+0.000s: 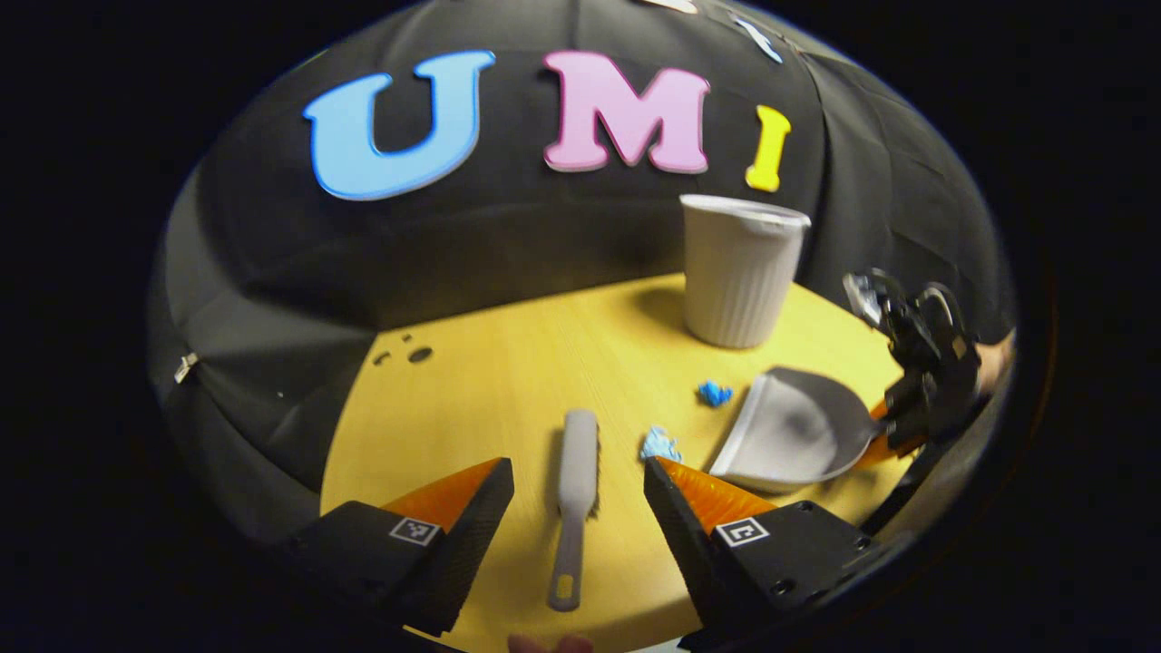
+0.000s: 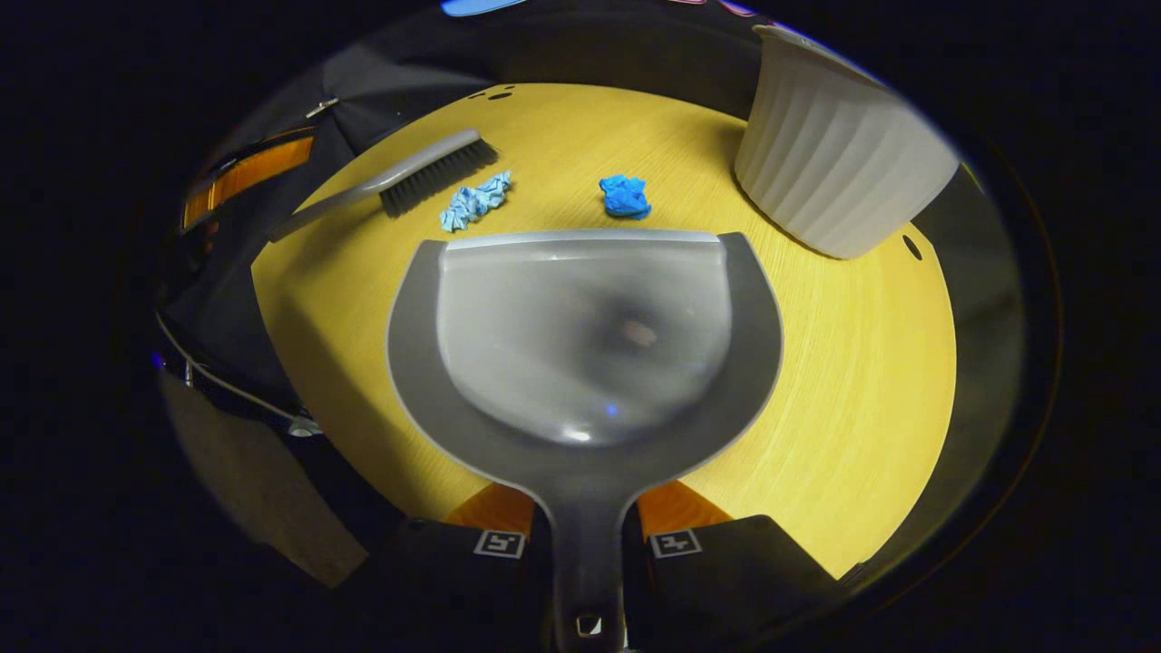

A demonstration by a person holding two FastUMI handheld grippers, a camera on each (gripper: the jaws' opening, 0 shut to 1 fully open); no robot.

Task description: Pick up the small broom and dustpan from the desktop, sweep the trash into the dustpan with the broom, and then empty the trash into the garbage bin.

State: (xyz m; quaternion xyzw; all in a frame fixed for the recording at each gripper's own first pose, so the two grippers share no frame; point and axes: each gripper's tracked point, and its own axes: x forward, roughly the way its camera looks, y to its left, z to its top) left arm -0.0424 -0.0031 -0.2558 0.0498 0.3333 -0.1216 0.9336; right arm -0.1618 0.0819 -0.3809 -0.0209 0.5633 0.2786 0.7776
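While the right gripper (image 2: 585, 535) clamps the handle of the dustpan (image 2: 580, 336) between both fingers, the pan lies flat on the yellow round table (image 2: 862, 381), its straight front lip turned toward the trash. Just beyond that lip sit two crumpled scraps: a pale blue wad (image 2: 474, 201) to the left and a deeper blue wad (image 2: 625, 196) near the middle, neither touching the pan. The small broom (image 2: 399, 181) lies beside the pale wad, bristles almost against it, handle running off toward the table's edge. A ribbed white garbage bin (image 2: 839, 163) stands upright at the far right of the table, well apart from the dustpan.

Seen from the left gripper view, the left gripper (image 1: 579, 494) hangs with its jaws spread wide, holding nothing. The small broom (image 1: 575, 490) lies on the table between the two fingers (lengthwise, handle toward the camera), but I cannot tell whether they reach down to it. The pale blue wad (image 1: 660, 445) rests just by the right-hand finger, the deeper blue wad (image 1: 714, 393) farther on, and the dustpan (image 1: 794, 435) lies to the right with the other gripper (image 1: 907, 426) at its handle. The garbage bin (image 1: 739, 272) stands behind.
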